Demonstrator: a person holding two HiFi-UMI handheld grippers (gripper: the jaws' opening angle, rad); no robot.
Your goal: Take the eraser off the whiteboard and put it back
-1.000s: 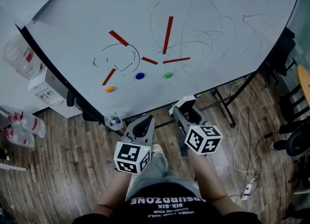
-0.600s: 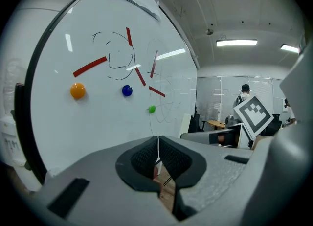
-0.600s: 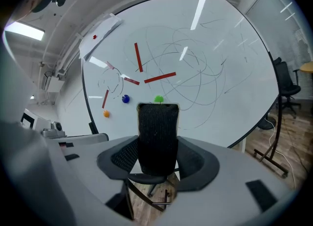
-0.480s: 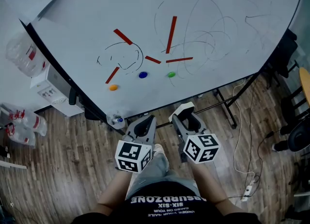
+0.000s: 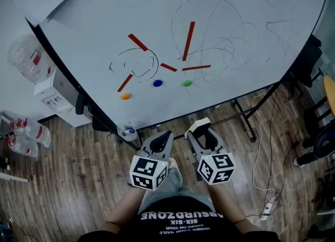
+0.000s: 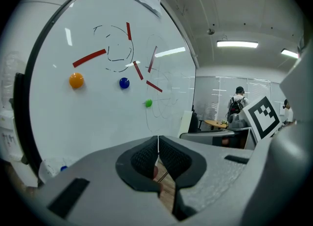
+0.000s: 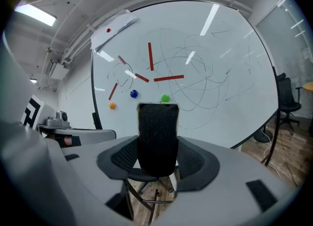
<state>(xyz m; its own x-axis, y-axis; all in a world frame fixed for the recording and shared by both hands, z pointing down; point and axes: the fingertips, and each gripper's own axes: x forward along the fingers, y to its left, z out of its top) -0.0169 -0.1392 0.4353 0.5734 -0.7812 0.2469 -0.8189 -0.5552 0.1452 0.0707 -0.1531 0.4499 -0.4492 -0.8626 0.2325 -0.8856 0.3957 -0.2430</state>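
Wood floor [image 5: 78, 173] fills the lower part of the head view. A large whiteboard [image 5: 94, 21] on a black stand takes the upper part.

Board: thin pen scrawl [image 5: 230, 31] at centre and right, several red strips [image 5: 188, 41] near centre. Below the strips is a row of three magnets: orange magnet [image 5: 125, 96] at left, blue magnet [image 5: 157, 83] in the middle, green magnet [image 5: 187, 83] at right.

Left gripper [image 5: 161, 137]: lower centre of head view, just left of the right one, pointing toward the board's lower edge. In the left gripper view the pads meet in one thin line, pressed together, with nothing between them.

Right gripper [image 5: 202, 129]: lower centre, just right of the left one. Its jaws stand wide and pinch the eraser [image 7: 157, 132] from both sides. The eraser is upright and its dark felt face is toward the camera.

The eraser is off the board, held in front of its lower edge. In the right gripper view its top edge lies just under the green magnet.

Lower right of head view: a power strip [image 5: 267, 210] and cable lie on the floor.
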